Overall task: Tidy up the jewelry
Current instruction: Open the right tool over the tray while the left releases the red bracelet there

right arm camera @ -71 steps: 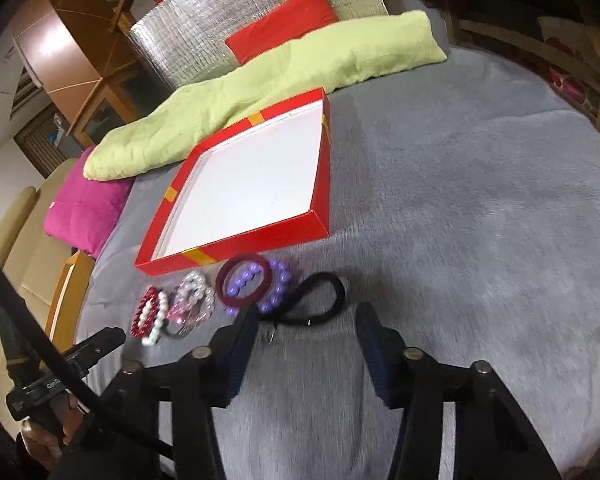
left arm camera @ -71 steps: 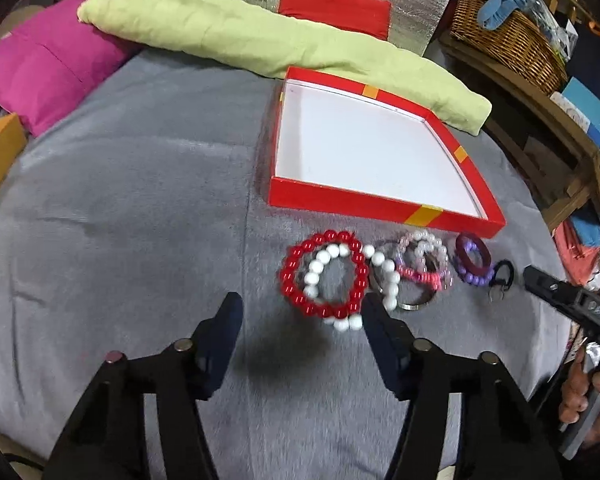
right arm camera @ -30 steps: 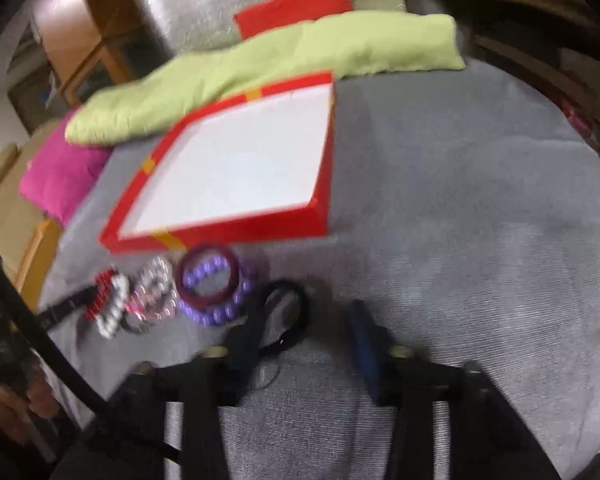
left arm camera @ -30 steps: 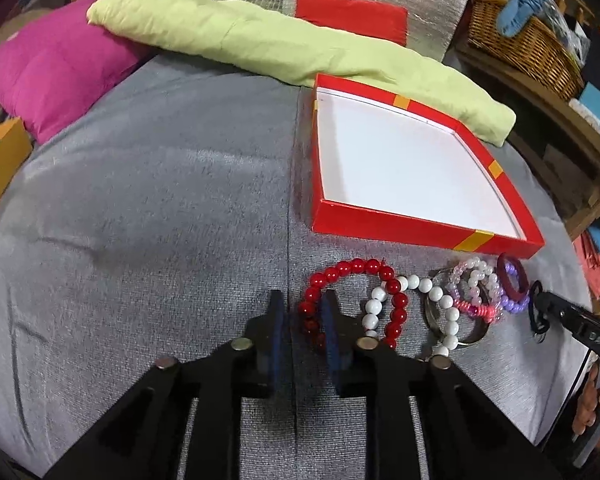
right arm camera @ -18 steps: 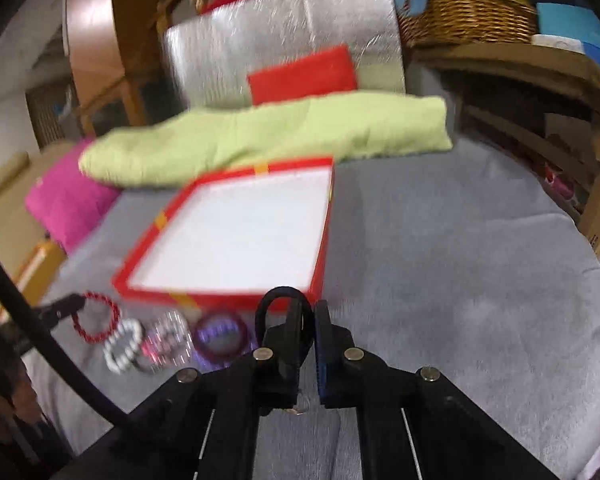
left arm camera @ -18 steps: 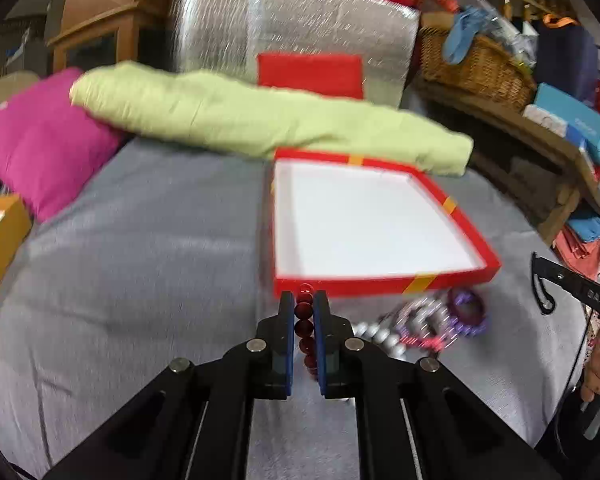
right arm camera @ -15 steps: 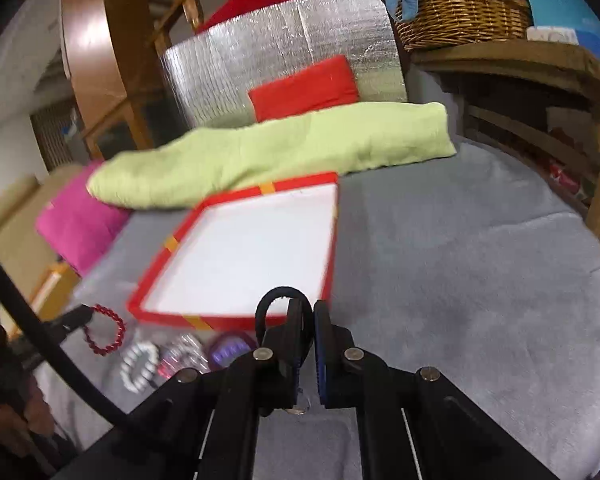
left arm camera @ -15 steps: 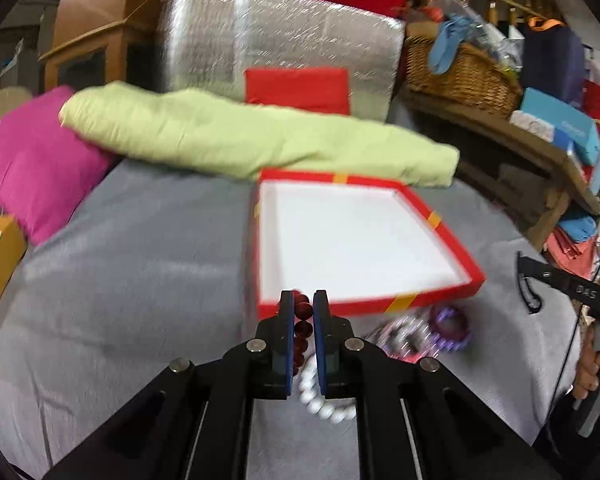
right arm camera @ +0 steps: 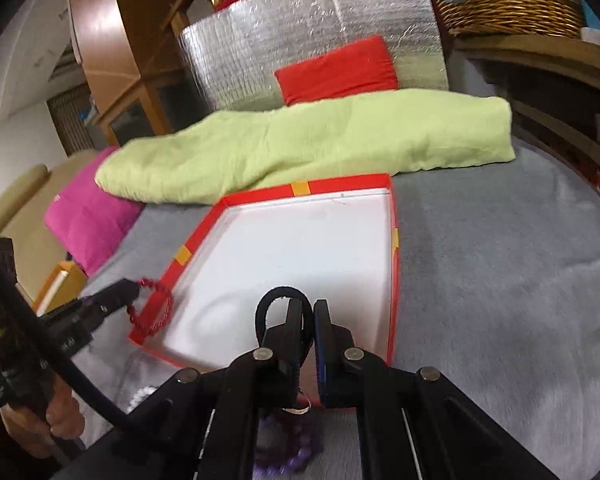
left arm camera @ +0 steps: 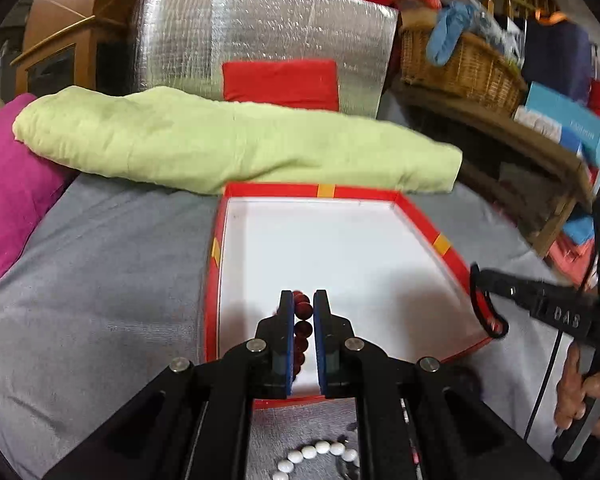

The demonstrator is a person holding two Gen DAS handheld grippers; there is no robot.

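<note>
Here the shallow red cardboard box with a white floor (left arm camera: 416,216) lies on grey fabric. Over its near left, the left tongs (left arm camera: 303,304) clench the red bead bracelet (left arm camera: 302,309); over its near right, the right tongs (right arm camera: 307,312) pinch the black elastic loop (right arm camera: 278,293).

A lived-in home: cushions (left arm camera: 4,184), a wicker basket (left arm camera: 460,68) and wooden furniture (right arm camera: 104,40) surround a grey-covered bed (right arm camera: 500,280).

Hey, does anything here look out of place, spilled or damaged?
Nothing looks damaged or spilled. The red box sits flat and has nothing lying in it. The left gripper pinches a red bead bracelet above it, and the right gripper pinches a black band. A white bead bracelet and purple beads remain loose on the grey cloth.
</note>
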